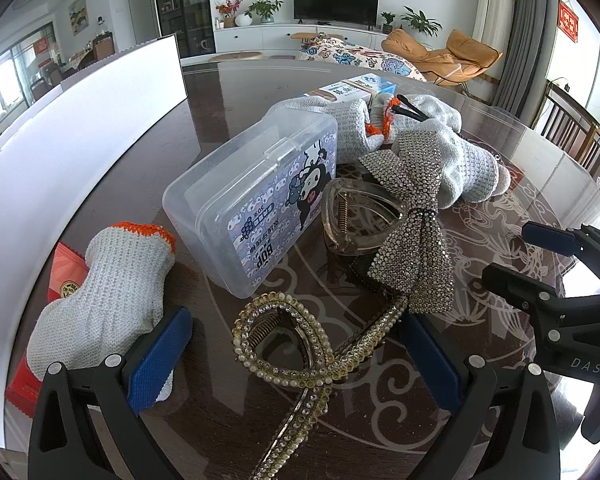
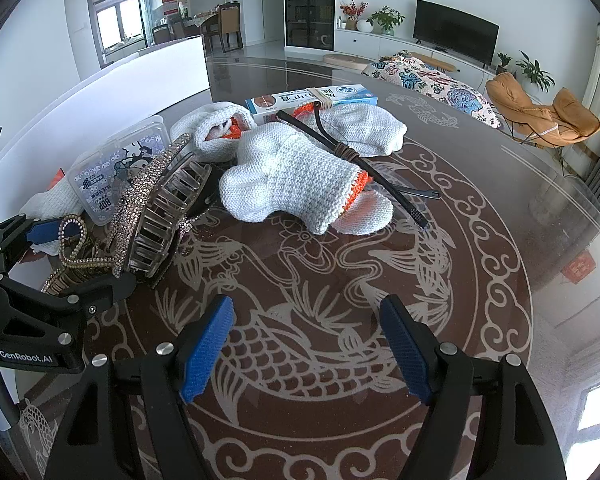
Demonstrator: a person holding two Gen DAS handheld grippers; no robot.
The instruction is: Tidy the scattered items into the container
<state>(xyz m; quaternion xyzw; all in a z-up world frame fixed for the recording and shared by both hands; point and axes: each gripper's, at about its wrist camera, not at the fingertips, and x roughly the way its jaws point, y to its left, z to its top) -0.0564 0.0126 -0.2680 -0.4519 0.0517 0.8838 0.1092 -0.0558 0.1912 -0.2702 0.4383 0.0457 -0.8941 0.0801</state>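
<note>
Both claws, left claw [image 1: 296, 356] and right claw [image 2: 306, 344], are held open, empty. The glossy dark surface [image 2: 480, 280] is patterned with pale dragons. A television [image 2: 456, 32] is seen behind.

Bright living room, wall television [image 1: 335, 2], orange lounge chairs [image 1: 440, 54], houseplants [image 1: 265, 8], glass-topped patterned table [image 2: 480, 240]

gloves [image 2: 288, 172] white knit, orange cuffs | plastic box [image 1: 252, 196] clear, lavender cartoon label | bow clip [image 1: 414, 236] silver rhinestones, right of box | claw clip [image 1: 284, 344] gold, pearl-edged, below box | table [image 2: 480, 280] dark brown, pale dragon-fish motif | gripper pads [image 2: 208, 348] blue
</note>
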